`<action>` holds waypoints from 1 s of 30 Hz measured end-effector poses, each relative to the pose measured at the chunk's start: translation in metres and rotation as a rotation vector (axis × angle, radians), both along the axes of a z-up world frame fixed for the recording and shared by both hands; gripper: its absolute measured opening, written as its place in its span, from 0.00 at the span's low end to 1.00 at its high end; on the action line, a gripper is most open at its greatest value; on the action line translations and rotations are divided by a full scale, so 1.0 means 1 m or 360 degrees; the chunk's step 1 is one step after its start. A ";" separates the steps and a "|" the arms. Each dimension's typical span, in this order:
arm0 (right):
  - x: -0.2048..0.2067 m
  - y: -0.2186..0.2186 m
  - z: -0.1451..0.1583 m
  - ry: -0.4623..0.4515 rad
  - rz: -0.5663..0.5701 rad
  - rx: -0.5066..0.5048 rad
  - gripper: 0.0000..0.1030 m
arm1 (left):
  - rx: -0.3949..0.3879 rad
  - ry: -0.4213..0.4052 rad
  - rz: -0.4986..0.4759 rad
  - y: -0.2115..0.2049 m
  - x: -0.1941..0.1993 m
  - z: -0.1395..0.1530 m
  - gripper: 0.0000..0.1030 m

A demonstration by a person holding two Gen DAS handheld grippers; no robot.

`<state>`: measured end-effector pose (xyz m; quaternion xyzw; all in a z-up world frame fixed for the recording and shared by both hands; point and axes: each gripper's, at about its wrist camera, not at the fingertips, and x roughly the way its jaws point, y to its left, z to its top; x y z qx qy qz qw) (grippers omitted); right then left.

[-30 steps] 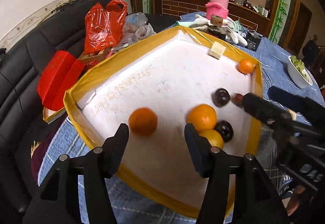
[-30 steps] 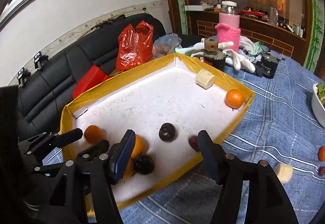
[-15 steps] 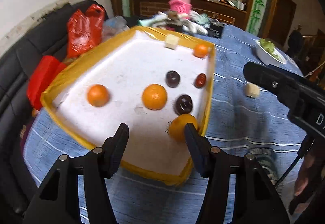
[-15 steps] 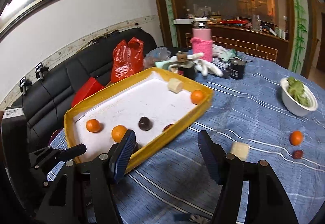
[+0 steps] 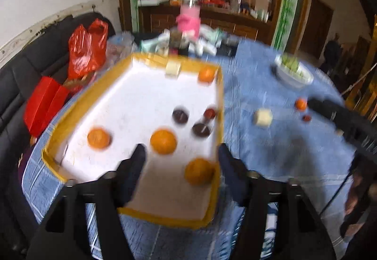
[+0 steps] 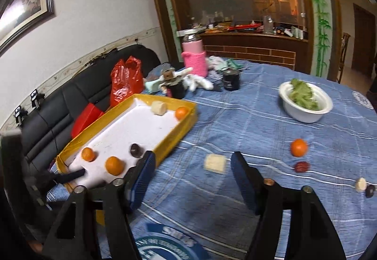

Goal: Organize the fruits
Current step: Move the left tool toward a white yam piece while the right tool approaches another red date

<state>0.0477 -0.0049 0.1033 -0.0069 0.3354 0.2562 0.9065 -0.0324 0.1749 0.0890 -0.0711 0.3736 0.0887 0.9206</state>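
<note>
1. Left hand-held gripper [image 5: 181,161]: jaws spread wide with nothing between them, poised over the near end of the yellow-rimmed tray [image 5: 220,118]. Its base is cut off by the bottom edge of the frame.
2. Right hand-held gripper [image 6: 192,175]: jaws likewise parted and empty, above the blue cloth of the desk [image 6: 247,123]. In the left wrist view only a dark, blurred part of it shows at the right edge.
3. A pale block [image 6: 215,164] lies on the cloth between the right fingers' tips and just beyond them; its nature cannot be made out.
4. Inside the tray: three oranges [image 5: 163,141] toward the near end, a fourth orange [image 5: 206,74] and a pale block in the far corner, and three dark round fruits [image 5: 180,115] near the right wall. The left wrist view is motion-blurred, so surface detail is lost.
5. In the right wrist view the left finger hides the tray's near corner.
6. Loose on the cloth, outside the tray: an orange [image 6: 298,147], a dark red fruit [image 6: 301,166] just beside it, and two small pieces [image 6: 364,185] near the right edge, too small to identify.
7. A white bowl of greens [image 6: 305,104] stands well beyond these.
</note>
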 end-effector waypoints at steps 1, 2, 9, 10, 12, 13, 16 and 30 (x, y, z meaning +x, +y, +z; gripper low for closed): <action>0.002 -0.012 0.000 -0.0007 -0.0038 -0.0012 0.73 | -0.0046 -0.0052 -0.0037 -0.004 0.001 0.007 0.79; 0.005 -0.022 -0.001 -0.0004 -0.0070 -0.0023 0.73 | -0.0079 -0.0091 -0.0081 -0.007 0.002 0.011 0.79; 0.021 -0.069 -0.021 0.0072 -0.0224 -0.0103 0.73 | -0.0067 -0.0079 -0.0319 -0.052 0.036 -0.007 0.79; 0.022 -0.073 -0.024 0.0066 -0.0229 -0.0108 0.73 | -0.0057 -0.0057 -0.0335 -0.058 0.042 -0.011 0.79; 0.026 -0.080 -0.030 0.0059 -0.0241 -0.0128 0.73 | -0.0005 -0.0023 -0.0356 -0.071 0.057 -0.021 0.79; 0.032 -0.085 -0.033 0.0067 -0.0251 -0.0140 0.73 | 0.0015 -0.0007 -0.0363 -0.077 0.065 -0.025 0.79; 0.048 -0.098 -0.043 0.0090 -0.0299 -0.0159 0.73 | 0.0054 0.0038 -0.0378 -0.091 0.087 -0.039 0.78; 0.101 -0.105 -0.088 0.0209 -0.0274 -0.0214 0.52 | 0.0048 0.0101 -0.0421 -0.108 0.125 -0.074 0.78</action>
